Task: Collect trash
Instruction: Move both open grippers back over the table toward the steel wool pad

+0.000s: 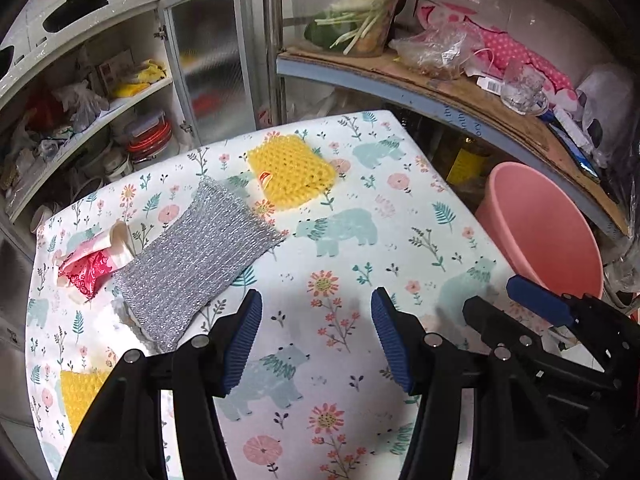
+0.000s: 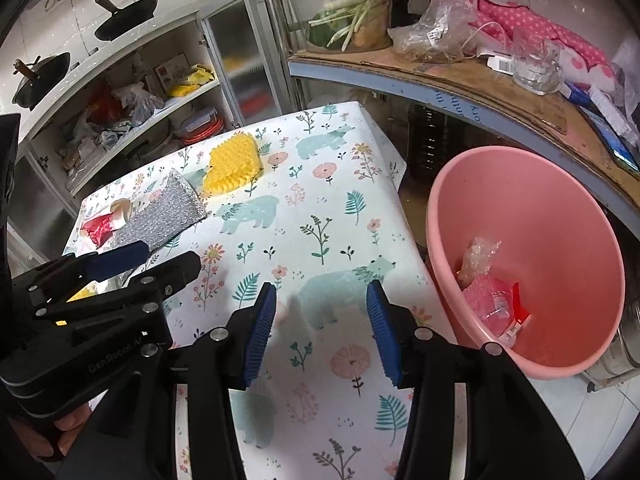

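Red-and-white crumpled plastic wrapper [image 1: 94, 266] lying on bench [image 1: 360, 208], long axis toward silver mesh scouring cloth [image 1: 196, 256]; both hand-held grippers [image 1: 316, 340] [image 2: 322, 328] parted, empty.

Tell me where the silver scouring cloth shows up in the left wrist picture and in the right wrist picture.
Left wrist view: the silver scouring cloth lies left of centre on the floral tablecloth, just ahead of the left finger.
Right wrist view: the same cloth sits at mid-left, smaller, partly behind the other gripper.
Shared landmark: the red and white wrapper touching its left edge, with a yellow sponge beyond.
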### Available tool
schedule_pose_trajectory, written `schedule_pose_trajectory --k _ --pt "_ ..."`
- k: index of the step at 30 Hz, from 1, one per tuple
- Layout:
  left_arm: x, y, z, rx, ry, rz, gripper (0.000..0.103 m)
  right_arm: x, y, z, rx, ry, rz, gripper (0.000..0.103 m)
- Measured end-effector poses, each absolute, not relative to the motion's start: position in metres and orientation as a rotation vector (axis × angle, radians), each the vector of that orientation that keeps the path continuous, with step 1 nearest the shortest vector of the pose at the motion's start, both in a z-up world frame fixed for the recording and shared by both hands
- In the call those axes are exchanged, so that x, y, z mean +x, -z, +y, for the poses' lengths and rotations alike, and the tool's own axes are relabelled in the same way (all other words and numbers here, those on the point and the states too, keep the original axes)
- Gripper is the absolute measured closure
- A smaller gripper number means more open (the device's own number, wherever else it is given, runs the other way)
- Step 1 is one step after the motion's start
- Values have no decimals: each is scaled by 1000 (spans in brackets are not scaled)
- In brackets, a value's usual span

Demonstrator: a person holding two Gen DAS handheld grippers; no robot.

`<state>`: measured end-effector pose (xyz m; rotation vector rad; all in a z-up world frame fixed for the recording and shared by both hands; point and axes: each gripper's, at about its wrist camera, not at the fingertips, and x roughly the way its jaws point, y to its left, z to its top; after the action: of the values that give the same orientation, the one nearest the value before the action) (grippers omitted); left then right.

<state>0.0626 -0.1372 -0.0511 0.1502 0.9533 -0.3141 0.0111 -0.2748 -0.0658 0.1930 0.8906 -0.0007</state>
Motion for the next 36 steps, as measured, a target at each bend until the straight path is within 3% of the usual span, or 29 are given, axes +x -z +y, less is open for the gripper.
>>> schedule_pose_trajectory --k 25,36 --pt "67 53 -112 146 258 1065 47 24 62 -265 246 -42 935 55" --pt "72 47 -66 121 172 1069 47 39 57 -235 198 -139 934 55"
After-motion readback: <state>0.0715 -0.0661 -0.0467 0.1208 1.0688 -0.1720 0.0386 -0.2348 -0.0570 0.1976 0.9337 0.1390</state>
